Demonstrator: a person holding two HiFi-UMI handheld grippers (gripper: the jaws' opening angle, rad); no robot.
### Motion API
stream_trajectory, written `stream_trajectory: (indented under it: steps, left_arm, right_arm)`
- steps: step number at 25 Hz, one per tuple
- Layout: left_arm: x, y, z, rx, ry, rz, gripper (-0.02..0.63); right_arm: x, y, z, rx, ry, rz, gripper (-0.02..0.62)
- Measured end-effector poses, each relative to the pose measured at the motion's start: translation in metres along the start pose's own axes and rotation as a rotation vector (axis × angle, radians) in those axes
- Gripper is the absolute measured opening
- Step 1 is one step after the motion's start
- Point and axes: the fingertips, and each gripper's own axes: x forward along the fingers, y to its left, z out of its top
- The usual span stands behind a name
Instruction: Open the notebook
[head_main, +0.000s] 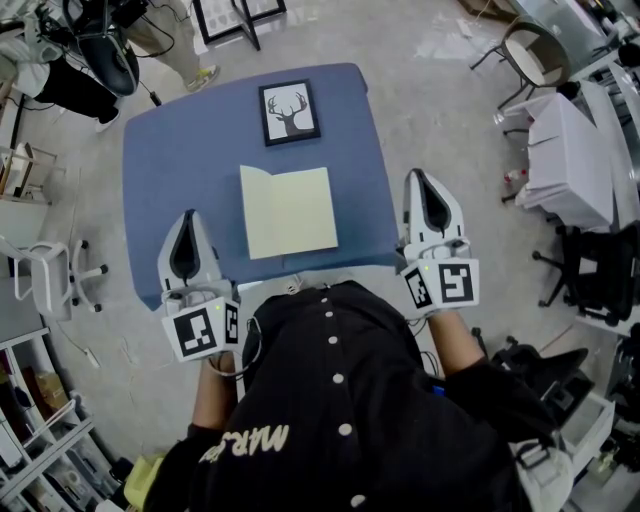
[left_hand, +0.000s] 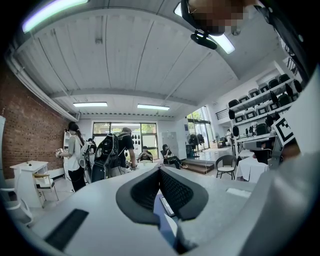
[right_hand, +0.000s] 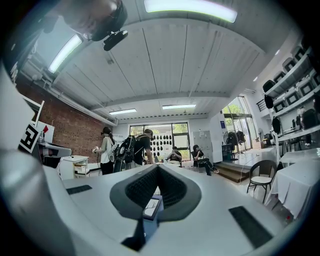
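Observation:
A pale yellow notebook (head_main: 290, 211) lies flat in the middle of the blue table (head_main: 170, 160), with a crease running down near its left edge. My left gripper (head_main: 188, 216) hovers over the table's front left corner, its jaws closed together and empty. My right gripper (head_main: 419, 176) is held just off the table's right edge, also shut with nothing in it. Both sit apart from the notebook. In the left gripper view the left gripper (left_hand: 160, 170) has its pads meeting at the tips, as does the right gripper (right_hand: 158, 168) in the right gripper view.
A black-framed deer picture (head_main: 290, 112) lies behind the notebook. A white chair (head_main: 45, 272) stands left of the table, a white-draped table (head_main: 572, 160) and a chair (head_main: 532, 52) to the right. Several people (left_hand: 116, 152) stand across the room.

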Motion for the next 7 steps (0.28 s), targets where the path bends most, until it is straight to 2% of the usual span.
stream_trajectory:
  steps: [7]
  left_arm:
    - [0.0027,-0.0036,-0.0003,0.001,0.001,-0.006,0.003]
  right_arm:
    - [0.0011,-0.0021,-0.002,-0.003,0.005,0.001,0.003]
